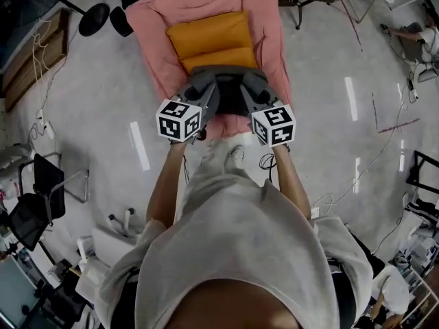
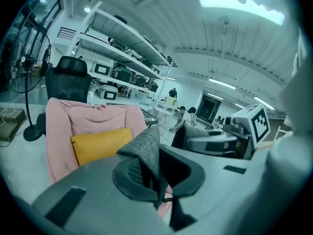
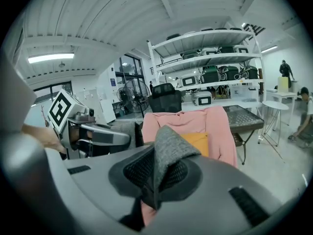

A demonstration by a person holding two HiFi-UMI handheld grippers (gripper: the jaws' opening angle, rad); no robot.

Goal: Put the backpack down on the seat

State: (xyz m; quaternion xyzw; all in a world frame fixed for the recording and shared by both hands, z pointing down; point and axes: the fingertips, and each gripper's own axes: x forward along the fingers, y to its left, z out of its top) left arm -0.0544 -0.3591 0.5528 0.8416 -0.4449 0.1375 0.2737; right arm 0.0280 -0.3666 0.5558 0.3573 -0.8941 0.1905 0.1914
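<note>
left gripper (image 2: 159, 182): jaws clamped tight on a grey fabric fold of the backpack (image 2: 146, 148)
right gripper (image 3: 149, 187): same deal, pinched shut on another grey fold
backpack spot: strung between the 2 grippers, over the front of the seat (image 1: 267, 26), can't tell if it's touching down
seat: pink, padded
cushion (image 1: 209, 40): yellow, lying on the seat just behind the backpack

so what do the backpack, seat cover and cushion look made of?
Backpack: grey heathered woven cloth, matte; a fine speckled weave shows where it folds.
Seat cover: soft pink fabric, matte, possibly fleece or cotton; it wrinkles and drapes loosely.
Cushion: mustard-yellow fabric over padding, matte; puffy, with a pressed crease across it.
</note>
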